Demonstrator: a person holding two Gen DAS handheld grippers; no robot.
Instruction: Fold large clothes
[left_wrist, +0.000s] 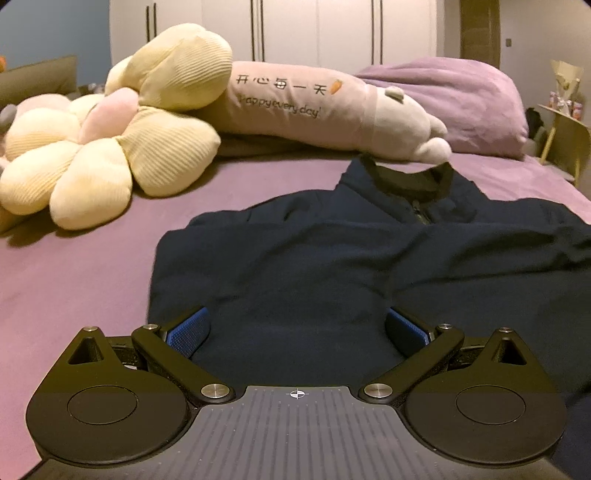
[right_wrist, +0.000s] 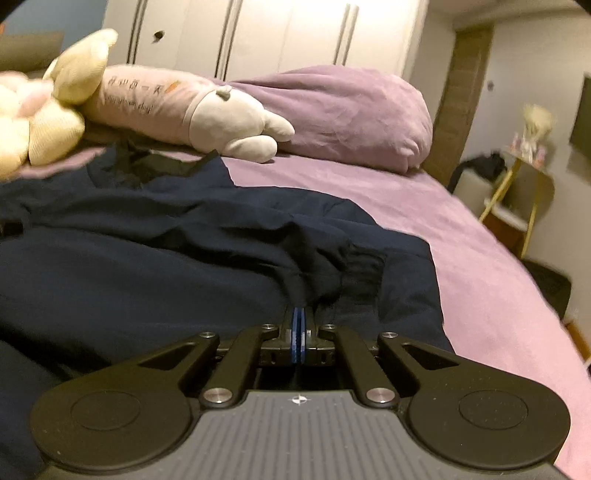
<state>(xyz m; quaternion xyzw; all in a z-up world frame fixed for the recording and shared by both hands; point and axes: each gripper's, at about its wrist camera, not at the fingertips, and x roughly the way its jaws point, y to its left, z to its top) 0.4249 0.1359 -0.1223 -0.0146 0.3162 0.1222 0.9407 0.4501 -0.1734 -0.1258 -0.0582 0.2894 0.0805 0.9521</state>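
A large navy zip-neck sweatshirt (left_wrist: 314, 258) lies spread on the purple bed, collar (left_wrist: 410, 181) toward the far side. My left gripper (left_wrist: 297, 326) is open, its blue pads (left_wrist: 190, 326) wide apart over the near hem, with cloth lying between them. In the right wrist view the same sweatshirt (right_wrist: 147, 258) fills the left and middle. My right gripper (right_wrist: 300, 325) is shut on a bunched fold of the sweatshirt beside the ribbed sleeve cuff (right_wrist: 364, 273), low over the garment.
A yellow flower cushion (left_wrist: 110, 147) and a long pink plush toy (left_wrist: 314, 107) lie behind the sweatshirt. A purple duvet (right_wrist: 332, 110) is heaped at the back right. The bed edge (right_wrist: 517, 277) drops off on the right, with a small side table (right_wrist: 517, 192) beyond.
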